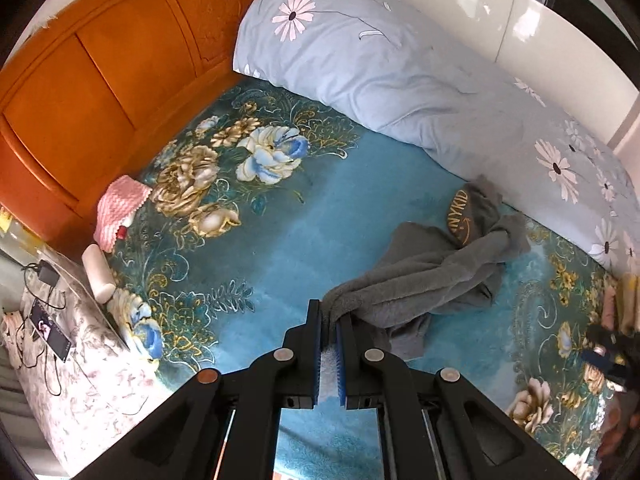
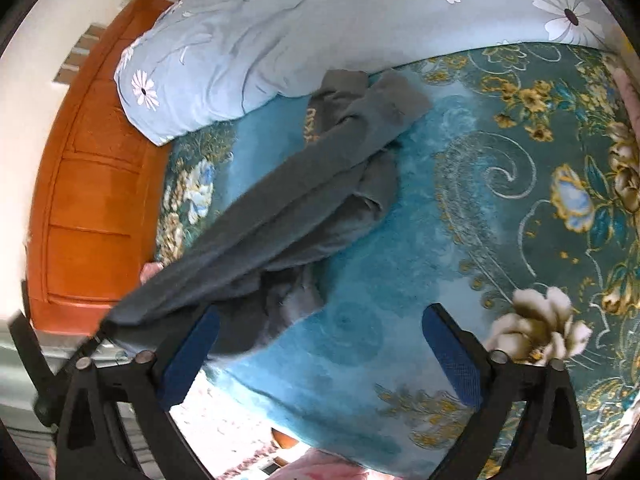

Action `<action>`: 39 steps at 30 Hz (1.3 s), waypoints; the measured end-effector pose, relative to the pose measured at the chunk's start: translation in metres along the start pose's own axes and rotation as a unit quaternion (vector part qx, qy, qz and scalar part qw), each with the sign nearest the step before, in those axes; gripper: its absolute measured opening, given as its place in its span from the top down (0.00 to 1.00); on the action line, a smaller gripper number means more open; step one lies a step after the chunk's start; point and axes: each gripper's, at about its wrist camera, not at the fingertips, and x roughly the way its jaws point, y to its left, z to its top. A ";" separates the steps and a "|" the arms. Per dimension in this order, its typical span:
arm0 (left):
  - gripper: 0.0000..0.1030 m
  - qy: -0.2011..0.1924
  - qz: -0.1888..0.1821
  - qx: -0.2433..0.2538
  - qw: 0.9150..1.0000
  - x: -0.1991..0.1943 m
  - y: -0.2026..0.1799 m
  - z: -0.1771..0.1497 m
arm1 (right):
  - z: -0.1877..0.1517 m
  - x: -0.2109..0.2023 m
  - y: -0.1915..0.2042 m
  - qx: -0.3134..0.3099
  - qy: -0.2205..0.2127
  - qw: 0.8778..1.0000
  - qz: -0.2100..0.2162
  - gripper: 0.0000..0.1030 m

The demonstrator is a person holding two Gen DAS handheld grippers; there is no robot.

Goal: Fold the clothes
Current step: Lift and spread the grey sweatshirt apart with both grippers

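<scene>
Left gripper (image 1: 329,318) pinches grey garment (image 1: 436,276) edge; right gripper (image 2: 320,344) spread, empty. Advice: right takes second corner, then spread flat on bedspread (image 1: 280,248).

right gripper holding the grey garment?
No, the right gripper is wide open above the blanket, with the grey garment beside its left finger.
</scene>
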 end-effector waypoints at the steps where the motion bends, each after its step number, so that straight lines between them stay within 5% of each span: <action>1: 0.94 0.001 -0.005 0.001 1.000 0.005 0.002 0.003 | 0.006 0.003 0.002 0.010 0.000 1.000 -0.003 0.26; 5: 0.94 0.013 -0.033 0.009 0.999 0.032 0.014 0.019 | 0.027 0.018 0.012 0.043 -0.007 0.999 -0.012 0.45; 7: 0.94 0.021 -0.045 0.009 0.999 0.047 0.023 0.027 | 0.037 0.028 0.017 0.060 -0.012 0.998 -0.018 0.70; 12: 0.94 0.053 -0.070 -0.002 0.996 0.084 0.052 0.041 | 0.058 0.061 0.026 0.123 -0.029 0.992 -0.025 0.90; 19: 0.94 0.094 -0.085 -0.009 0.992 0.128 0.086 0.042 | 0.090 0.102 0.028 0.168 -0.042 0.983 -0.057 0.90; 31: 0.93 0.146 -0.060 -0.027 0.987 0.162 0.111 0.027 | 0.132 0.162 -0.042 0.261 -0.028 0.958 -0.119 0.89; 32: 0.93 0.149 -0.057 -0.028 0.987 0.163 0.111 0.026 | 0.135 0.166 -0.047 0.270 -0.029 0.955 -0.119 0.86; 35: 0.93 0.157 -0.048 -0.028 0.986 0.165 0.110 0.025 | 0.142 0.176 -0.062 0.302 -0.033 0.946 -0.114 0.57; 39: 0.93 0.163 -0.039 -0.026 0.986 0.165 0.107 0.027 | 0.146 0.185 -0.078 0.329 -0.031 0.938 -0.109 0.54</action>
